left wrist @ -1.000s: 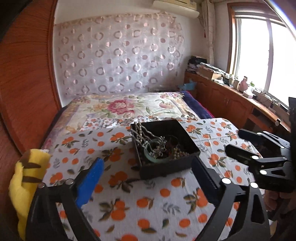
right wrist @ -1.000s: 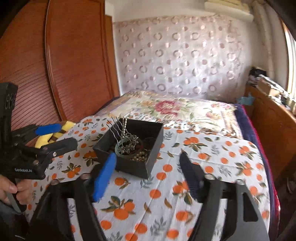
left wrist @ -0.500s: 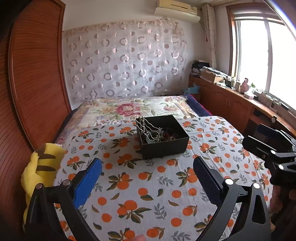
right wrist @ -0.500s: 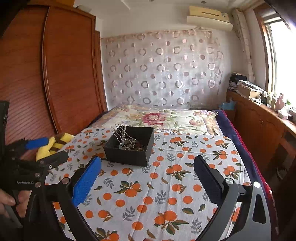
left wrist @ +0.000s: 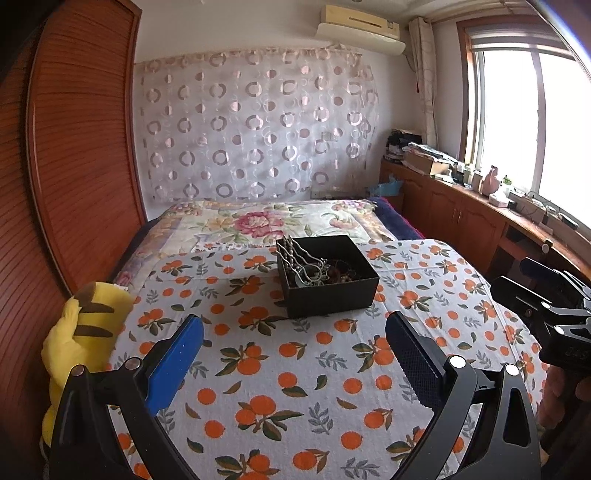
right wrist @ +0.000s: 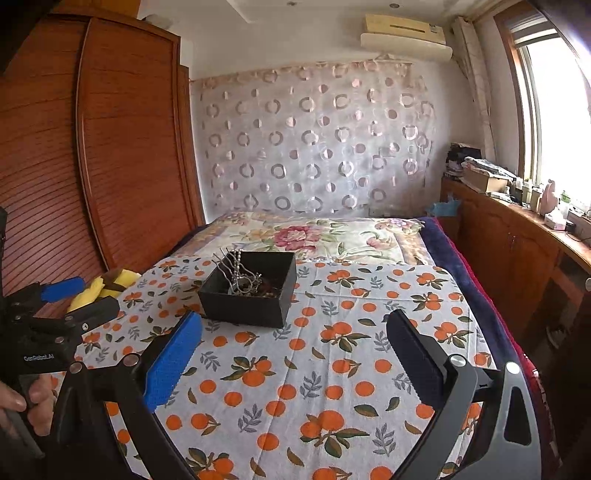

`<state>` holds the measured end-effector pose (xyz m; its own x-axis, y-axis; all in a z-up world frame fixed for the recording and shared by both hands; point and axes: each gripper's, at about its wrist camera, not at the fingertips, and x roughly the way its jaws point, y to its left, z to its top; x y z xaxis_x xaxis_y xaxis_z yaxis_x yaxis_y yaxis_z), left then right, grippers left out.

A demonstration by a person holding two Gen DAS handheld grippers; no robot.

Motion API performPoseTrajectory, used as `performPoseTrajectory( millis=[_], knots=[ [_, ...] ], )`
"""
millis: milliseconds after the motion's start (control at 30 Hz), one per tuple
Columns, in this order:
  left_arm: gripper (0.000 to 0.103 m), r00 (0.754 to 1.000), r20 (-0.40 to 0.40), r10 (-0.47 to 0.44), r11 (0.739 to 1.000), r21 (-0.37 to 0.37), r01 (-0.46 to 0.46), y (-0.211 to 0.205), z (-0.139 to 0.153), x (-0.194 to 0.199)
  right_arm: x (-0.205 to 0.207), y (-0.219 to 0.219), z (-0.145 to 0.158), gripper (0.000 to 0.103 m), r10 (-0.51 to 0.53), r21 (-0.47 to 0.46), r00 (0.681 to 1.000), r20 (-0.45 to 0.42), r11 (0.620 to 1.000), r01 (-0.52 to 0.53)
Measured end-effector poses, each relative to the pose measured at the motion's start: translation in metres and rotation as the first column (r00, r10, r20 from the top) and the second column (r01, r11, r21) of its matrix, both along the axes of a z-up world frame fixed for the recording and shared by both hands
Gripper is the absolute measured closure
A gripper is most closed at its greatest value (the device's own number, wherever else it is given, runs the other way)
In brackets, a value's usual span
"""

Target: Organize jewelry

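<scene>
Black jewelry box point(left wrist: 328, 276) holding tangled jewelry point(left wrist: 314, 266) on orange-print cloth point(left wrist: 280, 369) | left gripper point(left wrist: 294, 356) jaws wide, empty | right gripper point(right wrist: 294, 354) jaws wide, empty

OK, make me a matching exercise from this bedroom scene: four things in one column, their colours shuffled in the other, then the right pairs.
Things:
1. jewelry box
2. plush toy
3. wardrobe door
4. air conditioner

Colours:
A. yellow with dark stripes
B. cream white
C. black
D. reddish-brown wood

Pairs: 1-C, 2-A, 3-D, 4-B

Both the left gripper and the right gripper are open and hold nothing, with the box ahead of them on the orange-print cloth.
</scene>
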<state>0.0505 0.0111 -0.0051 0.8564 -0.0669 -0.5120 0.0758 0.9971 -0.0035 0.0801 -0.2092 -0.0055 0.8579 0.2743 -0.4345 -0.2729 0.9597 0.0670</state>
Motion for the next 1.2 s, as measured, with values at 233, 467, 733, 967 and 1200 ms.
performPoseTrajectory(
  millis=[233,467,733,967,1200],
  knots=[
    [0.008,1.0,0.004,0.0,1.0,0.0,0.0,0.0,0.0006,-0.0014,-0.0001,0.0,-0.0003,0.002,-0.001,0.001,1.0,0.0,1.0,0.001],
    [0.008,1.0,0.006,0.0,1.0,-0.003,0.0,-0.0012,0.0019,-0.0039,-0.0001,-0.0004,-0.0005,0.002,0.001,0.002,1.0,-0.001,1.0,-0.001],
    [0.008,1.0,0.011,-0.001,1.0,-0.004,0.001,-0.0023,0.0032,-0.0069,-0.0014,-0.0006,0.0004,0.002,-0.002,0.003,1.0,0.003,1.0,0.002],
    [0.008,1.0,0.015,-0.002,1.0,-0.003,0.002,-0.0035,0.006,-0.0083,-0.0016,-0.0009,0.0,0.002,-0.001,0.006,1.0,0.004,1.0,0.001],
    [0.008,1.0,0.014,-0.001,1.0,-0.003,0.001,-0.0032,0.0046,-0.0082,-0.0015,-0.0012,-0.0006,0.002,-0.002,0.005,1.0,0.003,1.0,0.002]
  ],
)
